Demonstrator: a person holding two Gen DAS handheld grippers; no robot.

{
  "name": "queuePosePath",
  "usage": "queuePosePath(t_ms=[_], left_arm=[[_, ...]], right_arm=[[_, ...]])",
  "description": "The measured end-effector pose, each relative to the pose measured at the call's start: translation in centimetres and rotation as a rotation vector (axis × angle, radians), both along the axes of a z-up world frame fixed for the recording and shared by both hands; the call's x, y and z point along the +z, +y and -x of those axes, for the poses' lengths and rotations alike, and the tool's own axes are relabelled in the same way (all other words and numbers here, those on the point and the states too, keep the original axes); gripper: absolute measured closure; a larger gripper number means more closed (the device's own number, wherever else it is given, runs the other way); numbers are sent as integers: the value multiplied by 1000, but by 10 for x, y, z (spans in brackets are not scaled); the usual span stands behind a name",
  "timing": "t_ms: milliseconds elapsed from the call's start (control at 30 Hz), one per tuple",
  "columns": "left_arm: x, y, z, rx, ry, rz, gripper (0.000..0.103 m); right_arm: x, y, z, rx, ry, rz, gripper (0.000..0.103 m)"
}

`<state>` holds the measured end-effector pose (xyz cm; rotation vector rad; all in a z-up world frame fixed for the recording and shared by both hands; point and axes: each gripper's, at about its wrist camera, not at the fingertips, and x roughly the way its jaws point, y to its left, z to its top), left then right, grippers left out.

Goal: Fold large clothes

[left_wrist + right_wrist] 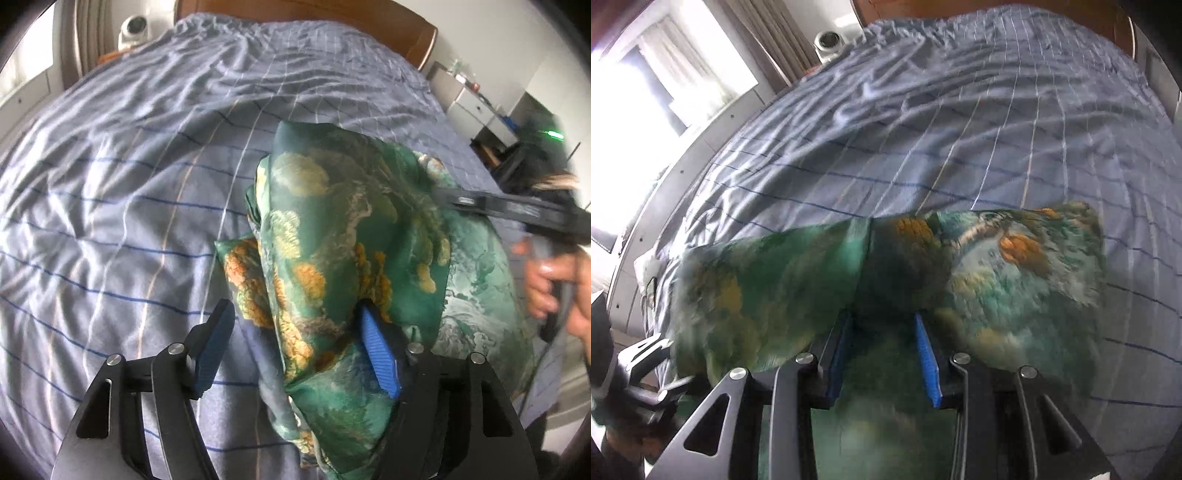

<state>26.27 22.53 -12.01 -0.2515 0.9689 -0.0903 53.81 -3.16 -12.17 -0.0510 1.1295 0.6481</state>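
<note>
A green garment with orange and cream flower print (343, 229) lies bunched on the bed. My left gripper (295, 343) is open. A fold of the garment runs between its fingers and drapes over the right blue pad (380, 354), while the left pad (210, 350) stands clear of the cloth. My right gripper (882, 332) is shut on a gathered fold of the garment (997, 266), which hangs blurred to both sides of its fingers. From the left wrist camera, that right gripper (454, 199) reaches into the cloth from the right, with a hand (546, 284) on its handle.
The bed carries a wrinkled blue-grey sheet with thin stripes (129, 184). A wooden headboard (406, 29) is at the far end, with a white camera (133, 29) by its left corner. White drawers (476, 110) stand to the right. A bright window with curtains (665, 74) is on the left.
</note>
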Motion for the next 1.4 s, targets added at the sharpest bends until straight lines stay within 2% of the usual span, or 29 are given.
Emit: queuePosePath(t_ms=[167, 400, 500, 667, 733, 800, 833, 867, 900, 933, 967, 1000, 1067, 1133, 1233, 1300, 1400], left_arm=[[6, -10, 6, 9, -32, -90, 39], [9, -14, 9, 13, -38, -144, 39], [9, -14, 10, 14, -37, -154, 39], [7, -22, 13, -1, -34, -177, 39], [7, -22, 15, 1, -34, -178, 39], [10, -18, 17, 0, -27, -129, 39], [15, -9, 20, -3, -23, -66, 38], [18, -2, 21, 3, -25, -23, 33], [23, 14, 25, 21, -35, 70, 29], [26, 24, 27, 35, -44, 137, 20], [28, 37, 29, 51, -52, 218, 14], [28, 45, 28, 57, -50, 283, 13], [22, 50, 21, 35, -17, 370, 12], [12, 42, 11, -14, 21, 421, 11], [-12, 28, -5, -21, 93, 420, 10], [-29, 26, -12, 5, 120, 433, 3], [-50, 30, -16, 20, 147, 457, 0]], right_arm=[[42, -44, 71, 84, -144, -59, 68], [56, -70, 166, 170, -236, -28, 68], [49, -68, 191, 183, -283, 4, 68], [-1, -51, 189, 182, -246, 102, 68], [-10, -47, 188, 170, -245, 114, 68], [-10, -45, 188, 165, -254, 124, 68], [-5, -45, 189, 159, -253, 125, 68], [4, -48, 192, 154, -255, 119, 68], [15, -52, 194, 149, -259, 98, 62], [29, -62, 196, 137, -261, 55, 42], [38, -71, 196, 119, -262, 22, 29], [47, -82, 197, 89, -267, -18, 13], [62, -109, 193, 26, -274, -103, 11], [62, -128, 179, -12, -232, -154, 11], [40, -152, 148, -82, -125, -209, 11], [17, -164, 129, -136, -26, -265, 11], [-15, -172, 113, -165, 107, -382, 11]])
